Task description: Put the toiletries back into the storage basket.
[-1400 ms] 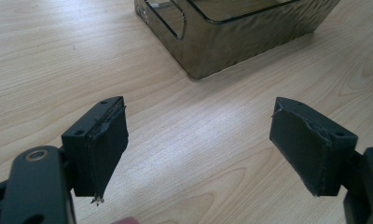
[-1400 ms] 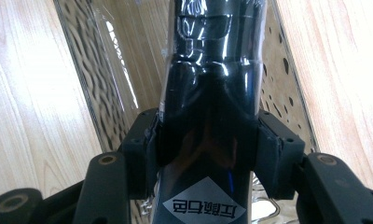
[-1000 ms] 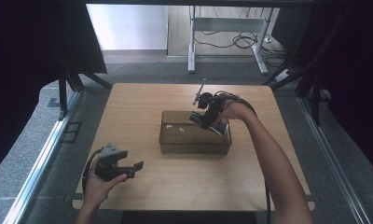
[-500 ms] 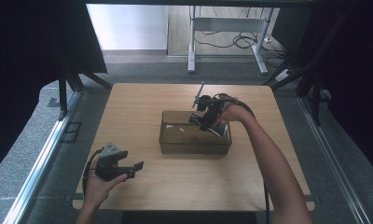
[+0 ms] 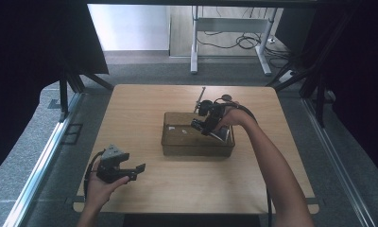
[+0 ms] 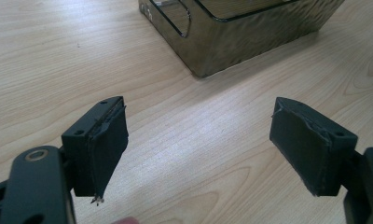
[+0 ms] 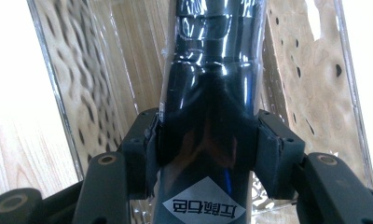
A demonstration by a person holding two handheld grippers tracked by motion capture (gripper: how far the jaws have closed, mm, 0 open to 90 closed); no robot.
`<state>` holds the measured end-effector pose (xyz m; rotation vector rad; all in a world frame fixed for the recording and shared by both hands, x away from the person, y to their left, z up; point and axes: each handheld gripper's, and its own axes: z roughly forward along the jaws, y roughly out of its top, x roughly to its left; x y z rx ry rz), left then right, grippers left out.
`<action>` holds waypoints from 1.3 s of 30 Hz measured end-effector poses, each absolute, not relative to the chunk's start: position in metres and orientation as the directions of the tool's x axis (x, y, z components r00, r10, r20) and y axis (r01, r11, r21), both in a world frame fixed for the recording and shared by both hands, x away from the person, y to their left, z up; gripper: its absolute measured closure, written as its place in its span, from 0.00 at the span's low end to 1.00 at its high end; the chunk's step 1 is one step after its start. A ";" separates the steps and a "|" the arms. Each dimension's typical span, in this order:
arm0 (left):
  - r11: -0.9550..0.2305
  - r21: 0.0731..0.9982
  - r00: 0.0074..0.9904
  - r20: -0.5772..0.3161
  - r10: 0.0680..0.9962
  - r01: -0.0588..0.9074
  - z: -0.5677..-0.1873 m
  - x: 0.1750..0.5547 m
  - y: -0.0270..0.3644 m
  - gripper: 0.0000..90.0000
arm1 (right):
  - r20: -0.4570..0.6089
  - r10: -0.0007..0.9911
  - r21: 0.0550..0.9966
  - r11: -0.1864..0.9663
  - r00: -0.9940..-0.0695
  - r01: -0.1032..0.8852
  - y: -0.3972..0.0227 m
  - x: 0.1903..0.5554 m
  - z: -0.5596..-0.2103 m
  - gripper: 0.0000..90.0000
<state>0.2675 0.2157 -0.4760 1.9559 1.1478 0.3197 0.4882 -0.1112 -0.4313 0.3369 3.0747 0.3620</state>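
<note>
A dark glossy packet (image 7: 208, 116), wrapped in shiny film and bearing a white diamond-shaped label, is clamped between the two fingers (image 7: 147, 149) of the right gripper (image 5: 207, 124), which are pressed against its sides with the jaws set wide apart. The packet is held inside a clear plastic box (image 5: 177, 146) with patterned walls, towards the box's right end. The box is placed near the middle of the wooden bench (image 5: 140, 104), slightly to the right. The left gripper (image 5: 125, 169) is held well apart from the box, over the near left part of the bench, with its fingers (image 6: 100, 144) spread wide and nothing between them. A near corner of the box is seen beyond those open fingers.
</note>
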 end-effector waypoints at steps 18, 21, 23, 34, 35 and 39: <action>-0.243 0.761 0.553 -0.176 0.815 0.601 -0.474 0.267 0.217 0.22 | -0.003 0.210 0.217 0.955 -0.978 0.204 -0.110 0.487 -0.449 0.52; -0.240 0.762 0.550 -0.178 0.816 0.602 -0.474 0.267 0.217 0.22 | -0.001 0.200 0.212 0.958 -0.980 0.196 -0.109 0.487 -0.450 0.52; -0.241 0.762 0.552 -0.178 0.815 0.601 -0.474 0.267 0.218 0.22 | -0.002 0.197 0.203 0.960 -0.980 0.192 -0.109 0.487 -0.452 0.52; -0.241 0.765 0.553 -0.176 0.814 0.598 -0.473 0.266 0.218 0.22 | 0.005 0.166 0.162 0.973 -0.986 0.164 -0.106 0.481 -0.464 0.52; -0.241 0.765 0.553 -0.176 0.814 0.598 -0.473 0.266 0.218 0.22 | 0.005 0.166 0.162 0.973 -0.986 0.164 -0.106 0.481 -0.464 0.52; -0.241 0.765 0.553 -0.176 0.814 0.598 -0.473 0.266 0.218 0.22 | 0.013 0.160 0.141 0.977 -0.987 0.160 -0.107 0.480 -0.469 0.52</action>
